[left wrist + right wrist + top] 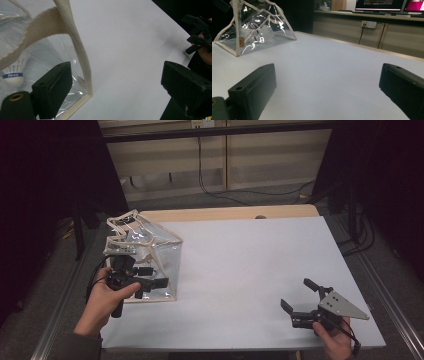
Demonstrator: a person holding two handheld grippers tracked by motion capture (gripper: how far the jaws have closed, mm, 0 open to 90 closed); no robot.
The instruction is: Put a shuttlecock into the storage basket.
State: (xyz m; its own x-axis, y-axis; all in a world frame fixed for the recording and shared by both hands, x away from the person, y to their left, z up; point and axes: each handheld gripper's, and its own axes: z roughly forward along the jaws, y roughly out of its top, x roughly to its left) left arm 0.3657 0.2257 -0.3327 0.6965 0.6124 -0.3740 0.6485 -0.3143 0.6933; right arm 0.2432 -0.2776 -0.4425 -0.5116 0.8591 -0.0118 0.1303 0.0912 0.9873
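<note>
A clear plastic bag with beige woven trim stands at the left of the white table sheet. Inside it lies a white shuttlecock with a blue "PEAK" band. My left gripper is open at the bag's near right corner. In the left gripper view, the bag's beige corner seam rises between the jaws of the left gripper, nearer the left one. My right gripper is open and empty over the sheet at the front right. The right gripper view has the right gripper facing the distant bag.
The wooden table edge shows beyond the sheet at the back. Cables lie on the floor behind it. A metal rail runs along the right side. Monitors sit on a far counter.
</note>
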